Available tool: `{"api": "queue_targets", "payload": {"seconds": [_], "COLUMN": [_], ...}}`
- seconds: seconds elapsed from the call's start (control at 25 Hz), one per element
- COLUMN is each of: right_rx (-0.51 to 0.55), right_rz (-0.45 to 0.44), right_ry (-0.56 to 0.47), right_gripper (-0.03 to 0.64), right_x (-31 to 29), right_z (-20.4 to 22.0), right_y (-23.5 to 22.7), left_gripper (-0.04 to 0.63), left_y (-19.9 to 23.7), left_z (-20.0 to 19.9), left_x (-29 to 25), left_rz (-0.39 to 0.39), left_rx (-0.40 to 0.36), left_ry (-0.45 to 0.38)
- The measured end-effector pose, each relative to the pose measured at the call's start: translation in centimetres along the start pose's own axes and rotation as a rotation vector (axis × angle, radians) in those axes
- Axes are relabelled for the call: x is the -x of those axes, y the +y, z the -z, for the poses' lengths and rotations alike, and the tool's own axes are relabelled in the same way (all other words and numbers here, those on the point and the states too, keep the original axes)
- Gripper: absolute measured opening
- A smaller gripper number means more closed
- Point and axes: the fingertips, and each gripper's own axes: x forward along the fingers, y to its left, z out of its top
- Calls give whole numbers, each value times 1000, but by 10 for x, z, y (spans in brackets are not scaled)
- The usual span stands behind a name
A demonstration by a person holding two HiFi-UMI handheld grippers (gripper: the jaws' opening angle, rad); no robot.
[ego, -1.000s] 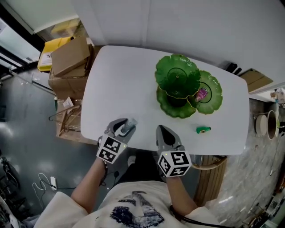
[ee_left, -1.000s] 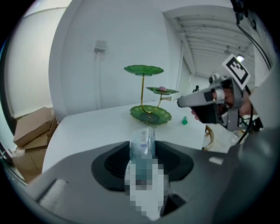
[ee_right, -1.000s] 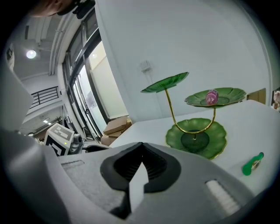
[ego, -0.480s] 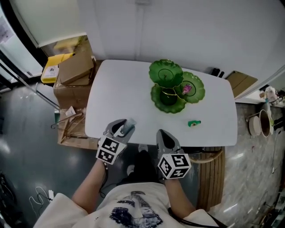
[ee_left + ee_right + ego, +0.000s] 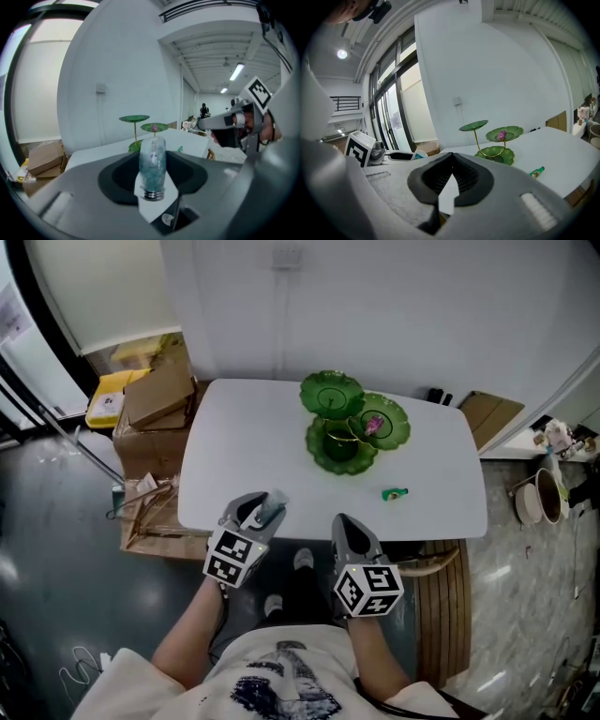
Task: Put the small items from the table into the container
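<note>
My left gripper is shut on a small clear bottle with bluish contents and a metal neck, held off the table's near edge. My right gripper hangs beside it, shut and empty, its jaws meeting at a point in the right gripper view. Across the white table stands the green lotus-leaf tiered dish. A pink item lies on its right leaf. A small green bottle lies on the table in front of the dish, also visible as the green bottle.
Cardboard boxes are stacked left of the table. A wooden stool stands at the table's near right corner. Bowls sit on the floor at the far right. A white wall runs behind the table.
Both grippers have risen and drawn back from the table, which now looks smaller and farther. The left still holds the bottle; the right stays shut.
</note>
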Motion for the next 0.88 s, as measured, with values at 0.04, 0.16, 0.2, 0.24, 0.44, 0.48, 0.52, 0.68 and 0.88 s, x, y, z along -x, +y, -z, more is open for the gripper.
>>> {"api": "queue_targets", "payload": {"seconds": [0.04,0.16,0.2,0.24,0.44,0.48,0.52,0.68,0.88], "right_rx": [-1,-7,-8,-9,-18,-19,-19,-4,8], "right_rz": [3,14,18,22,42,44,44,31,6], "right_ry": [-4,-12,-14,-16,-20,-21,-20,-16,-9], "right_gripper": [-2,-2,-2,-2,-2,-2,-2,-2,-2], "right_x": [2,8,9,9,5,4,2,-10,-31], "right_z": [-2,-8,-10,-12,-23,-26,-30,-49,-72], "right_y": [-2,-13,-17,-23,-66,-76,-87,-133,-182], "left_gripper": [178,178,178,178,178,178,178,178,178], "left_y": [-4,-16,-20,-23,-43,-48,-51,-64,-72], "left_z": [-2,-10,-14,-17,-34,-39,-44,-69,-95], "left_x": [-1,-9,-13,-19,-60,-69,-78,-122,-176], "left_rz": [6,25,34,42,84,90,92,88,73], "left_rx": [-2,-13,-20,-28,-36,-37,-37,-33,-20], "left_ry": [-1,-7,-9,-12,9,16,18,7,3]}}
